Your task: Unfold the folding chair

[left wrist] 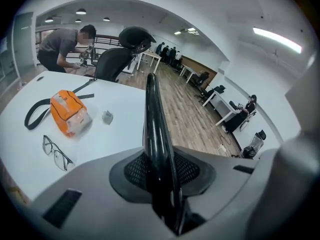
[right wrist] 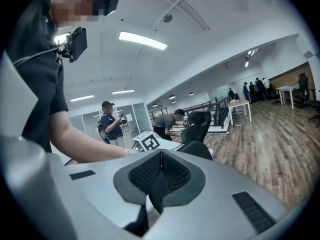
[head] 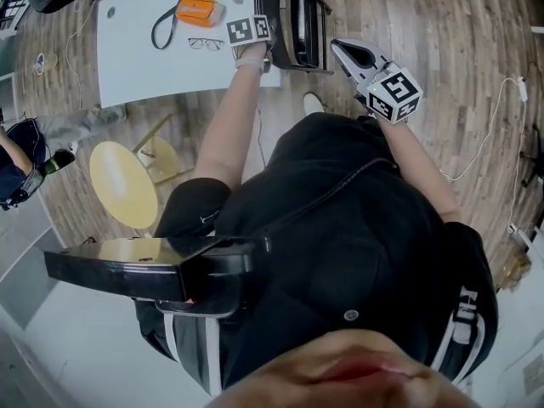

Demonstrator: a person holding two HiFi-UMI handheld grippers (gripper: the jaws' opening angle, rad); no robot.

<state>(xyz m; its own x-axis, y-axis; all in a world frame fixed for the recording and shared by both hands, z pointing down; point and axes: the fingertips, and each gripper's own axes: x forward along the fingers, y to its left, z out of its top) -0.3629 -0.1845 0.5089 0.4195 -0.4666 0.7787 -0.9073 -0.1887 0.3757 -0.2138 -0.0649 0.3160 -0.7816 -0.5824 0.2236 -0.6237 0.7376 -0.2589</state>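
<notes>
The folding chair (head: 303, 17) is black and stands folded flat at the right end of the white table (head: 136, 70). In the left gripper view its glossy upper edge (left wrist: 154, 114) runs straight between the jaws. My left gripper (left wrist: 160, 161) is shut on that edge; in the head view its marker cube (head: 249, 30) sits just left of the chair. My right gripper (head: 342, 49) hangs in the air to the right of the chair, apart from it. Its jaws are shut with nothing between them in the right gripper view (right wrist: 161, 156).
On the table lie an orange pouch (head: 197, 9), a black strap (head: 170, 19) and glasses (head: 205, 43). A yellow stool (head: 123, 184) stands left of me. A white cable (head: 484, 138) trails over the wood floor at right. A black office chair (left wrist: 120, 59) and a person stand beyond the table.
</notes>
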